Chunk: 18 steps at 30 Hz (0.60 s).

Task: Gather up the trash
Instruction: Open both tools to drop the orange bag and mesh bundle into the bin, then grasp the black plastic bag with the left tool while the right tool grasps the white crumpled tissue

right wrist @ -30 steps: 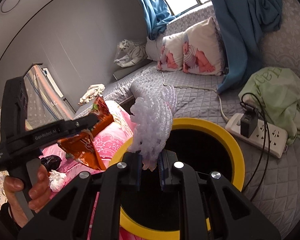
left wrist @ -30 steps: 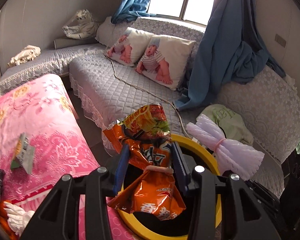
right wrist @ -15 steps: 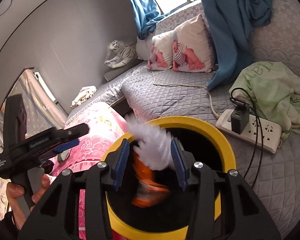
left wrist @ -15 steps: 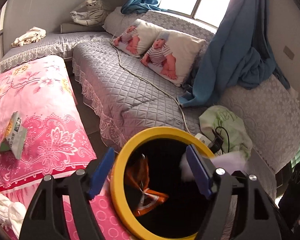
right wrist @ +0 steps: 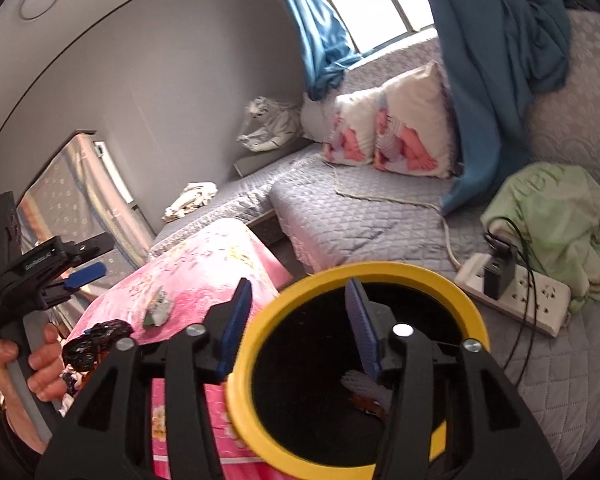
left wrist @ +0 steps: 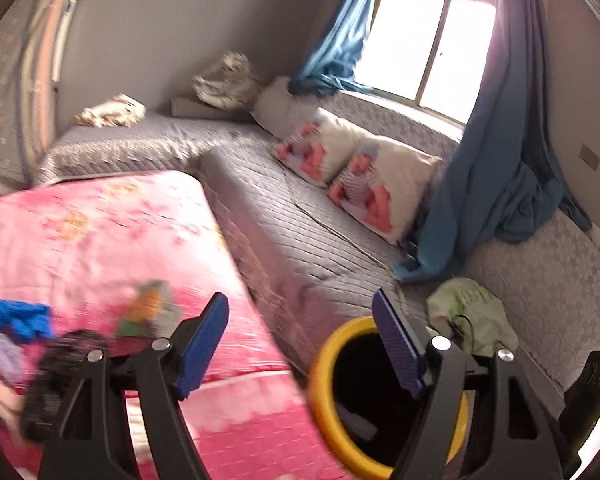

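A yellow-rimmed black bin (right wrist: 380,276) stands beside the pink bedspread (right wrist: 204,272); it also shows in the left wrist view (left wrist: 332,340). White foam wrap (right wrist: 364,384) and an orange scrap lie inside it. My right gripper (right wrist: 300,312) is open and empty over the bin's left rim. My left gripper (left wrist: 304,340) is open and empty, above the bed edge left of the bin. On the bed lie a green snack packet (right wrist: 158,312), also blurred in the left wrist view (left wrist: 148,312), a black wrapper (right wrist: 96,340) and a blue item (left wrist: 16,318).
A grey quilted sofa (right wrist: 364,224) runs behind the bin, with two printed pillows (right wrist: 388,128). A white power strip (right wrist: 540,300) with a black plug and a green cloth (right wrist: 556,208) lie right of the bin. Blue curtains (left wrist: 492,176) hang over the sofa.
Both grippers opened and dropped the orange snack bag and the white foam wrap into the bin. The left gripper then swung left toward the bed; the right gripper opened wider.
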Motion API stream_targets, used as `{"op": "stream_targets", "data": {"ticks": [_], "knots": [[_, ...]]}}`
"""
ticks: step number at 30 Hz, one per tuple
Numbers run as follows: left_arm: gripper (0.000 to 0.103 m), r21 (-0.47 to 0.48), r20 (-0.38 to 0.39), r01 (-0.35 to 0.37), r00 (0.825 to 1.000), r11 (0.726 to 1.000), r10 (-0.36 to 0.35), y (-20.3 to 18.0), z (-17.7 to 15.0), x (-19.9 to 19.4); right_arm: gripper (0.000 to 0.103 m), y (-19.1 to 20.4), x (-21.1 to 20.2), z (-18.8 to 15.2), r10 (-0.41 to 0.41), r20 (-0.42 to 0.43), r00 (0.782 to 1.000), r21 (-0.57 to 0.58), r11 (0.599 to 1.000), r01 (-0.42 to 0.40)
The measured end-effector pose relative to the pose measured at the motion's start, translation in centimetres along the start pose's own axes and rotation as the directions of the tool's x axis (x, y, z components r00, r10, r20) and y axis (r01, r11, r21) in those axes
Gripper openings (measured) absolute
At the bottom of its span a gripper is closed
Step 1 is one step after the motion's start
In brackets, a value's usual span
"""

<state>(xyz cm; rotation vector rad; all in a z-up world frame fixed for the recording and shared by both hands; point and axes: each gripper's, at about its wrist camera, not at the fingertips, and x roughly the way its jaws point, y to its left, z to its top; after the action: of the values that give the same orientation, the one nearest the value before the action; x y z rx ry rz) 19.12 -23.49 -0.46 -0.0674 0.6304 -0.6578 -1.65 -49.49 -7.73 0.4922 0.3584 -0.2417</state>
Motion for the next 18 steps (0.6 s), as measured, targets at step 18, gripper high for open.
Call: {"op": "stream_targets", "data": {"ticks": [18], "knots": [[0.094,-0.072,0.152,-0.330,0.929,0.941,0.337,14.8,-2.0,-16.7,0.075,14.5,2.7,0.2,0.222,-0.053,0.974,-0.219,0.949,-0.228]]}}
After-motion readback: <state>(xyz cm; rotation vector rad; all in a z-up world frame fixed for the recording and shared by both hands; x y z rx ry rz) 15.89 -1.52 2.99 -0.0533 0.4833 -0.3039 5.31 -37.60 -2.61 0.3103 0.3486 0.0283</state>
